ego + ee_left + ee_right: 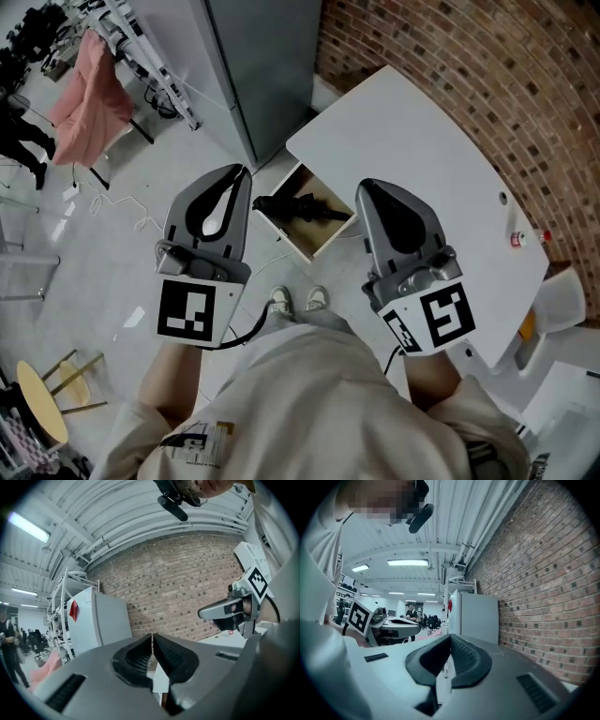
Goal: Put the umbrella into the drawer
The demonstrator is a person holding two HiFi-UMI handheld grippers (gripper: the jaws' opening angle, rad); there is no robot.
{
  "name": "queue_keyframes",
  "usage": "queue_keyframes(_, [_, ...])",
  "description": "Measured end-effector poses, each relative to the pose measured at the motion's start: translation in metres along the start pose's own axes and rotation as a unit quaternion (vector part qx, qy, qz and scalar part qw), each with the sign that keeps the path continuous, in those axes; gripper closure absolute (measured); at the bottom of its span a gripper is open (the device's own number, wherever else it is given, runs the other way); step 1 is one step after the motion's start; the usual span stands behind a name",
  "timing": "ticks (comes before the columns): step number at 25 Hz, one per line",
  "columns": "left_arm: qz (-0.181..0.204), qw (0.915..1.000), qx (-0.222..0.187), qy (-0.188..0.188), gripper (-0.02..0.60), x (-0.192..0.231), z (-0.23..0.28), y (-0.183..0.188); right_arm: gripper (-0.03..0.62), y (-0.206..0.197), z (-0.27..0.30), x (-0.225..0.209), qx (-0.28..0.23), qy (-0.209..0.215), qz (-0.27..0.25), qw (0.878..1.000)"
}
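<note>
The umbrella (302, 207) is black and folded into a short, lumpy bundle. It lies inside the open drawer (330, 240), a shallow box of pale wood that juts out from under the smooth white surface (412, 159). The left gripper (246, 172) and right gripper (362, 186) are matte grey plastic and clear of the umbrella. Each has its ribbed black fingers (138, 657) pressed together on nothing. Rough red brick wall (525, 103) borders the surface.

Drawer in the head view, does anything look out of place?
The drawer stands pulled out from under the table, with the umbrella lying inside. Nothing looks spilled or damaged.
</note>
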State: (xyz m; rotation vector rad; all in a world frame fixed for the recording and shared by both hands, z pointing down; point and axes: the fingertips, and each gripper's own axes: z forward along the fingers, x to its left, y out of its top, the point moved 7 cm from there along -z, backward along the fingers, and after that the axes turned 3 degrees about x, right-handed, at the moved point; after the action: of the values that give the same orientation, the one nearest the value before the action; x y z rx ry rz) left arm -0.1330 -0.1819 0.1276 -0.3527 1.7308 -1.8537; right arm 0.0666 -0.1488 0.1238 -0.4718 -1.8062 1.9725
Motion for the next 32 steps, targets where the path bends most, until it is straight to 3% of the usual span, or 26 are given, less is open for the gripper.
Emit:
queue_keyframes(5, [0.004, 0.9999, -0.007, 0.008, 0.571, -0.009, -0.023, 0.000, 0.588, 0.006, -0.008, 0.020, -0.036, 0.007, -0.006, 0.999])
queue_keyframes(12, [0.022, 0.9997, -0.003, 0.012, 0.574, -0.009, -0.032, -0.019, 0.588, 0.002, -0.006, 0.034, -0.047, 0.017, -0.031, 0.998])
queue_keyframes(20, [0.029, 0.9994, 0.000, 0.020, 0.574, -0.009, -0.038, -0.042, 0.588, -0.023, 0.004, 0.041, -0.013, 0.021, -0.026, 0.999])
queue_keyframes(32, [0.032, 0.9991, -0.013, 0.024, 0.574, -0.007, -0.047, -0.031, 0.588, -0.014, 0.001, 0.045, -0.016, 0.021, -0.031, 0.999])
